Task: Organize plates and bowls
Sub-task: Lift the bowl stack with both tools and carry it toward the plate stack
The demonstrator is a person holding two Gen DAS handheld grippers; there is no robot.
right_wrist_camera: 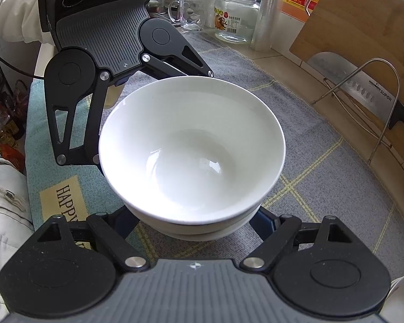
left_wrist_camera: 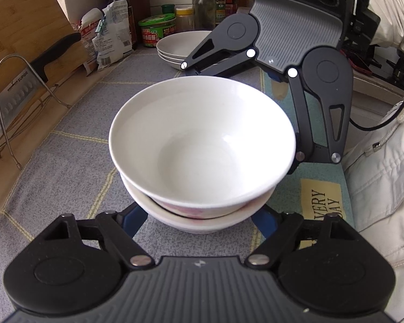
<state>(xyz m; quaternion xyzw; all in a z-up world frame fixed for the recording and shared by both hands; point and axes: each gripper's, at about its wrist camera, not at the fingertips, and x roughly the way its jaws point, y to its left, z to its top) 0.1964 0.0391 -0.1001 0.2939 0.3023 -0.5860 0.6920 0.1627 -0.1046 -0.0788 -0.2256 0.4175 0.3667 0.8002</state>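
At frame centre, two nested white bowls (left_wrist_camera: 202, 145) stand on the worktop (left_wrist_camera: 67, 140). The left gripper (left_wrist_camera: 202, 222) and right gripper (right_wrist_camera: 194, 222) flank the lower bowl; contact cannot be told. Uneven squeeze could tip the upper bowl.

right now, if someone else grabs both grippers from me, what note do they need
Left gripper: its blue fingers straddle the base of the lower bowl; whether the pads press on it cannot be told.
Right gripper: same from the opposite side, contact hidden under the bowls.
Things: top white bowl is nested in the lower bowl on the grey checked cloth. A stack of shallow white plates sits further back by the jars.
Done: two bowls stacked, plates stacked.
Left: probably move the bowl stack to its spot, perhaps beside the plates. Check both grips before lifting.
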